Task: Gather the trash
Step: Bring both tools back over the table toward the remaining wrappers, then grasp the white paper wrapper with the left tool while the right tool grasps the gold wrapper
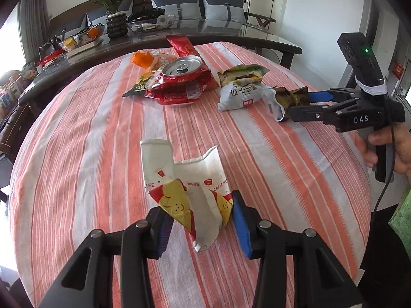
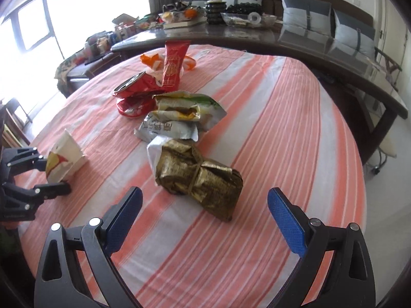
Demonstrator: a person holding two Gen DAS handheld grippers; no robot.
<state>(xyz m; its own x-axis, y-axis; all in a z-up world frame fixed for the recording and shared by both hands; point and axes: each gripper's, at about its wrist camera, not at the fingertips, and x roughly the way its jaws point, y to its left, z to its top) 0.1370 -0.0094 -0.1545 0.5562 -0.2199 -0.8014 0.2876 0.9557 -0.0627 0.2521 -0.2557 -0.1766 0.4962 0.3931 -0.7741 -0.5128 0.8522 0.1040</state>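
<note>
**Left gripper on the torn cup, right gripper spread before the gold packet**

Here we are over the round table in its orange-and-white striped cloth (image 1: 84,133). The left gripper (image 1: 203,220) has the torn, flattened white paper cup with red and yellow cartoon print (image 1: 185,187) standing up between its blue-padded fingers (image 1: 241,223), and both pads press against the cup's lower end. From the right wrist view the same cup (image 2: 65,157) shows at the far left, pinched in the left gripper (image 2: 55,177) just above the cloth.

Over to the right gripper (image 2: 205,218): jaws wide apart, nothing between them. The crumpled gold foil packet (image 2: 200,177) lies on the cloth just ahead of the blue fingertips (image 2: 285,218), slightly off toward the right finger. In the left wrist view the right gripper (image 1: 298,104) reaches in from the right edge, tips around that gold packet (image 1: 292,97).

Beyond it sits the rest of the litter, bunched together mid-table: a white-and-grey snack bag with dark lettering (image 2: 164,129), a green-and-yellow wrapper (image 2: 190,107) piled on it, a crushed red soda can (image 1: 179,79) lying tilted with its silver top showing, a tall red pouch (image 2: 173,64) and an orange-and-white plastic bag (image 1: 146,60) at the far side.

Behind the table runs a dark glossy counter (image 2: 295,38) with a potted green plant (image 1: 113,12) on it.
</note>
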